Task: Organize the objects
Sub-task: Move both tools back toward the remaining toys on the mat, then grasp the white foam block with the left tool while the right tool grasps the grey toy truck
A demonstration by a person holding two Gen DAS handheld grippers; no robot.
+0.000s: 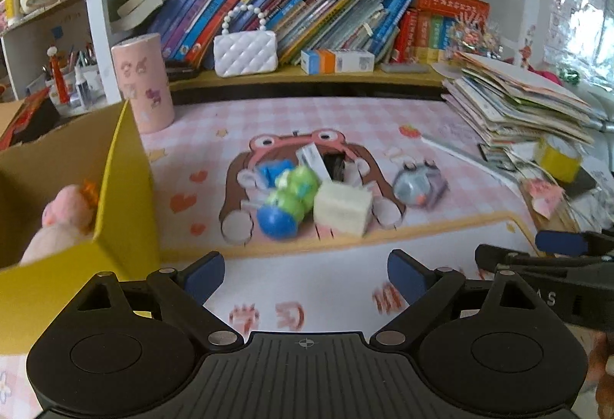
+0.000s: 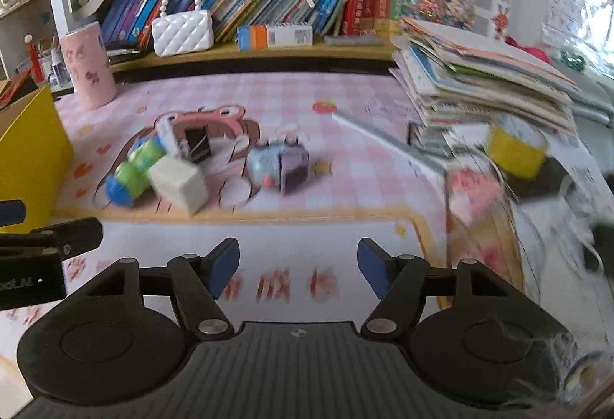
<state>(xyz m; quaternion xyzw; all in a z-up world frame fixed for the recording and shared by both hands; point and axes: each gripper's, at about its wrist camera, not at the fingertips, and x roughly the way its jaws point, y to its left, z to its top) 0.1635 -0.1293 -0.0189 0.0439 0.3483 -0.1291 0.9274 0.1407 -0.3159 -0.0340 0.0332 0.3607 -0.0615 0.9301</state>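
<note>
A small heap of toys lies on the pink checked desk mat: a green and blue toy, a cream cube, a white box and a grey mouse toy. The same cube, green toy and mouse toy show in the right wrist view. My left gripper is open and empty, short of the heap. My right gripper is open and empty, also short of it. A yellow cardboard box at the left holds a pink plush.
A pink cylinder stands at the back left. A shelf with books and a white quilted purse runs along the back. A stack of papers and a yellow tape roll crowd the right side.
</note>
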